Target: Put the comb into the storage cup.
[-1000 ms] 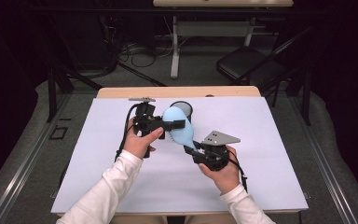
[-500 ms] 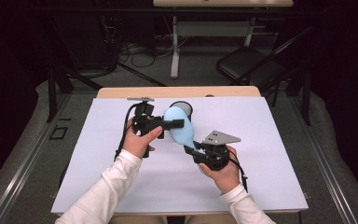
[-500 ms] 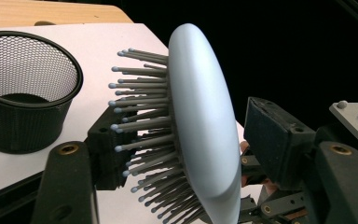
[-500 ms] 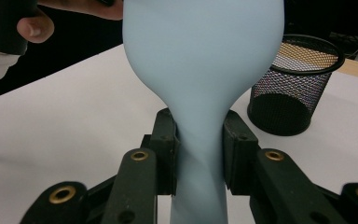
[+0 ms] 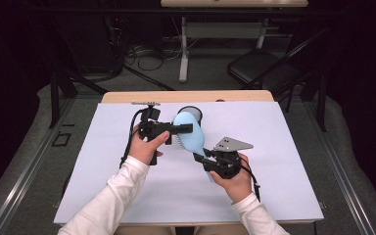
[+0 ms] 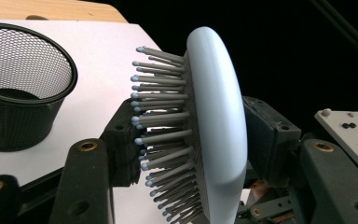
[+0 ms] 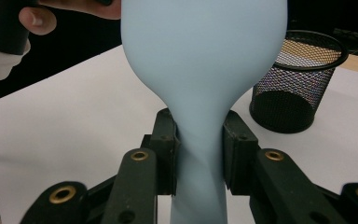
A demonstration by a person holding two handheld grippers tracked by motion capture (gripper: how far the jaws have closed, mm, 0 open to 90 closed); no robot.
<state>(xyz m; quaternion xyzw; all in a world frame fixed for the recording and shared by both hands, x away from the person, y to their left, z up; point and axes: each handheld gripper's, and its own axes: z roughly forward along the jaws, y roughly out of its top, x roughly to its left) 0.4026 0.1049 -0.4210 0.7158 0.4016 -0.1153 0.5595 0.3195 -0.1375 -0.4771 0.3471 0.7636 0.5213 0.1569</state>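
High view: my left gripper [image 5: 188, 129] and right gripper [image 5: 199, 159] hold the blue hairbrush [image 5: 190, 138] above the white table [image 5: 274, 166] | Left gripper view: my jaws, just closing, squeeze the brush head across bristles and back; mesh cup [image 6: 21, 84] nearby | Right gripper view: my jaws clamp the handle.

Left tongs [image 5: 188, 128] just closing, right tongs [image 5: 199, 157] clamped, both hands raised together

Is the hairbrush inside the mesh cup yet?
No. The hairbrush is held above the table between both grippers, with the mesh cup standing apart behind it.
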